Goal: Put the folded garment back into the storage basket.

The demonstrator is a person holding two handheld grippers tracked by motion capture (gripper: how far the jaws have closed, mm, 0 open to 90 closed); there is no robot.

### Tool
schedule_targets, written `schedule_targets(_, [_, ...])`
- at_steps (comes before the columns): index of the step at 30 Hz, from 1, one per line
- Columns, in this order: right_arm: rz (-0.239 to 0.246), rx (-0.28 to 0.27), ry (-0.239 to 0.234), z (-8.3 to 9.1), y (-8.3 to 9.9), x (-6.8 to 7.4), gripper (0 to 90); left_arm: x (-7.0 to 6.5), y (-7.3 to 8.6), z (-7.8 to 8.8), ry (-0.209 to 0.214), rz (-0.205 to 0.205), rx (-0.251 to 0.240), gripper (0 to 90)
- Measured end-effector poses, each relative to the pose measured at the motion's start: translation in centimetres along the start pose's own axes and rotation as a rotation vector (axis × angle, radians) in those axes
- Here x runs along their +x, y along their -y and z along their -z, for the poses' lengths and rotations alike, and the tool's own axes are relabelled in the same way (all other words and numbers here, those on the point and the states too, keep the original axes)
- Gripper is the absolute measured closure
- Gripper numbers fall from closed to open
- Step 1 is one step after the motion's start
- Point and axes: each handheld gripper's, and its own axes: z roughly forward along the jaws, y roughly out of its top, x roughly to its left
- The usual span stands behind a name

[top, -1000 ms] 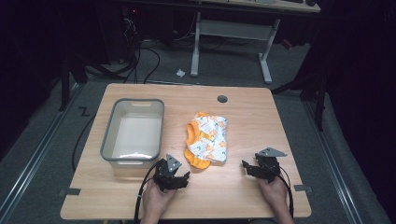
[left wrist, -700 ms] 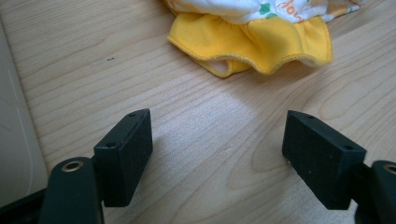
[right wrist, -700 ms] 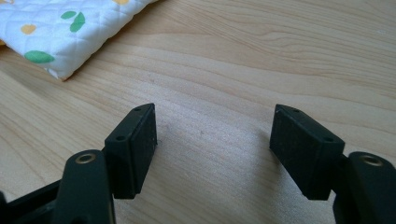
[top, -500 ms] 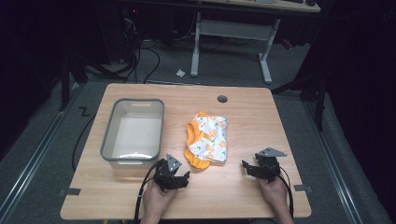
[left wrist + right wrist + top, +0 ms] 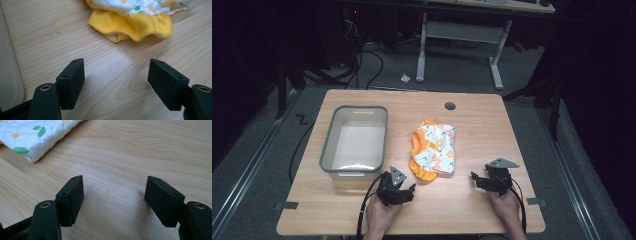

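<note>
A crumpled cloth (image 5: pixel 433 149), white with orange and green prints and a yellow lining, lies mid-table. Its yellow edge (image 5: pixel 135 25) shows at the top of the left gripper view, its quilted white corner (image 5: pixel 32 135) at the top left of the right gripper view. My left gripper (image 5: pixel 398 187) rests near the table's front edge, just below and left of the cloth, open (image 5: pixel 116 75) with bare wood between its jaws. My right gripper (image 5: pixel 488 178) sits to the cloth's right, a little apart from it, also open (image 5: pixel 113 196) and holding nothing.
A grey plastic tub (image 5: pixel 355 141) stands left of the cloth, just beyond my left gripper; its pale wall (image 5: pixel 8 75) edges the left gripper view. A round cable hole (image 5: pixel 450 106) is at the table's back. Desk legs and cables lie on the floor beyond.
</note>
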Motion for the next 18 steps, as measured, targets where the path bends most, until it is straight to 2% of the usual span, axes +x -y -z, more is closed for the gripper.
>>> schedule_targets(5, [0.0,0.0,0.0,0.0,0.0,0.0,31.9,-0.3,-0.7,0.5,0.001,-0.02,-0.035,30.3])
schedule_targets(7, [0.0,0.0,0.0,0.0,0.0,0.0,31.9,-0.5,-1.1,0.6,-0.001,-0.032,-0.032,30.3])
schedule_targets(11, [0.0,-0.001,0.001,0.0,0.0,0.0,31.9,-0.8,-1.4,0.7,0.011,-0.039,-0.04,31.2])
schedule_targets(15, [0.0,0.0,0.0,0.0,0.0,0.0,31.9,-1.1,-1.8,0.7,0.028,-0.028,-0.058,31.2])
schedule_targets(18, [0.0,-0.001,0.001,0.0,0.0,0.0,31.9,-1.2,-2.3,0.8,0.025,-0.032,-0.064,32.0])
